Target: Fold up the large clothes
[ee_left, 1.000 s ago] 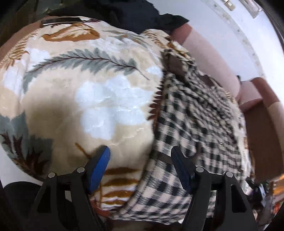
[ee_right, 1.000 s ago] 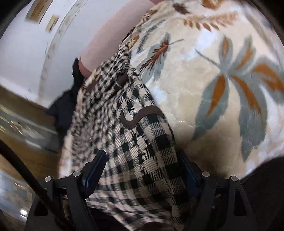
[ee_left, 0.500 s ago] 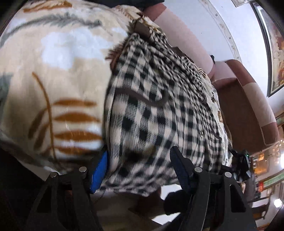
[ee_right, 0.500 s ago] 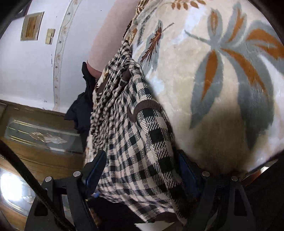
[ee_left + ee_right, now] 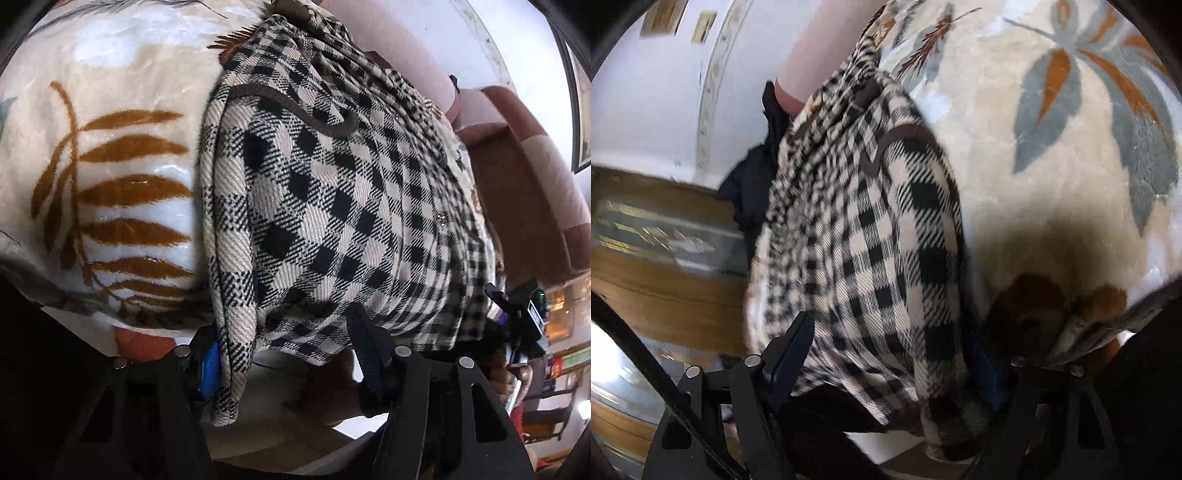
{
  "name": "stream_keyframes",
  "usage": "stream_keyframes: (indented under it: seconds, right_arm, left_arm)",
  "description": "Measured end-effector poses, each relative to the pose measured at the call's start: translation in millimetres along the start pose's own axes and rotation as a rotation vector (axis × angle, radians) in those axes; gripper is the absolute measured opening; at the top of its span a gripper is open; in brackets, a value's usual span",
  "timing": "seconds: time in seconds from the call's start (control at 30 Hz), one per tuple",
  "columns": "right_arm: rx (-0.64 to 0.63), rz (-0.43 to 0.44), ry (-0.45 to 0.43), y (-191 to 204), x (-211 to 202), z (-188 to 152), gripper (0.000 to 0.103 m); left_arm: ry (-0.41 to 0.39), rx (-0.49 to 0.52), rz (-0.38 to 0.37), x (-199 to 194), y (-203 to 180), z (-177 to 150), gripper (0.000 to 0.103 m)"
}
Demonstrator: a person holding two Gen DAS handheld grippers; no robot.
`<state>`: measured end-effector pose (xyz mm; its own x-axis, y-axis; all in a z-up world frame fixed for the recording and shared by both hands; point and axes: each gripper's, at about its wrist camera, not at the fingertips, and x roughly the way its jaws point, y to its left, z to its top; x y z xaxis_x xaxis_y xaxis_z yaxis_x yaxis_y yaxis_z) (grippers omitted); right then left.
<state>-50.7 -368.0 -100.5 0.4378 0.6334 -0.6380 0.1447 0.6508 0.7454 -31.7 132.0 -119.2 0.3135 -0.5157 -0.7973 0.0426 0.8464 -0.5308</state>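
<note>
From the left wrist, the left gripper, wide open, has slid from blanket onto the checked garment, its near hem now between the fingers; from the right wrist, the right gripper, equally wide, straddles the same hem, neither clamping—grasping comes next.

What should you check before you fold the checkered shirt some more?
1. Checkered shirt lies on the leaf blanket: ok.
2. Left hand-held gripper has the shirt's edge between its fingers: ok.
3. Right hand-held gripper has shirt cloth between its fingers: ok.
4. Both grips firmly pinched: cannot tell, the fingers stand apart with cloth hiding the pads.
5. Shirt flat, no bunching: not ok, it bulges and hangs off the edge.
</note>
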Motion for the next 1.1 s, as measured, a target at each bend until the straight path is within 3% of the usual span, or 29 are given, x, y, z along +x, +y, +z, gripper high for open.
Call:
stream_keyframes:
  seconds: [0.03, 0.1, 0.13, 0.2, 0.27, 0.57, 0.67, 0.87, 1.1]
  right_arm:
    - [-0.025, -0.031, 0.003, 4.2, 1.0, -2.6, 0.073]
    - [-0.088, -0.122, 0.006, 12.2, 2.8, -7.3, 0.061]
    - [-0.105, -0.147, 0.009, 13.5, 2.4, -9.2, 0.049]
    - [-0.123, -0.155, 0.026, 16.9, 1.7, -9.7, 0.024]
    - [-0.143, -0.152, 0.028, 22.6, -1.3, -8.6, 0.018]
    - [-0.23, -0.019, -0.046, 69.3, -35.6, 24.8, 0.012]
    - [-0.26, -0.012, -0.069, 88.8, -31.8, 40.1, 0.012]
    - [-0.296, -0.032, -0.125, 118.9, -19.1, 78.7, 0.012]
    - [-0.326, -0.066, -0.166, 144.1, -3.2, 117.2, 0.012]
  left_arm:
    - [-0.002, 0.005, 0.012, 0.1, -1.2, -0.7, 0.051]
    - [0.001, 0.013, 0.052, -1.1, -3.4, -1.8, 0.02]
    - [0.001, 0.008, 0.065, -2.6, -3.4, -2.7, 0.012]
    - [-0.002, -0.003, 0.049, -10.9, -1.5, -4.4, 0.007]
    - [-0.017, 0.001, 0.026, -23.5, -4.2, -5.7, 0.006]
    - [-0.127, -0.028, -0.102, -75.9, -21.7, 21.7, 0.005]
    - [-0.149, -0.038, -0.143, -82.6, -25.2, 40.8, 0.005]
    - [-0.22, -0.04, -0.128, -90.1, -39.2, 86.5, 0.005]
    - [-0.283, -0.03, -0.049, -85.7, -43.4, 136.1, 0.005]
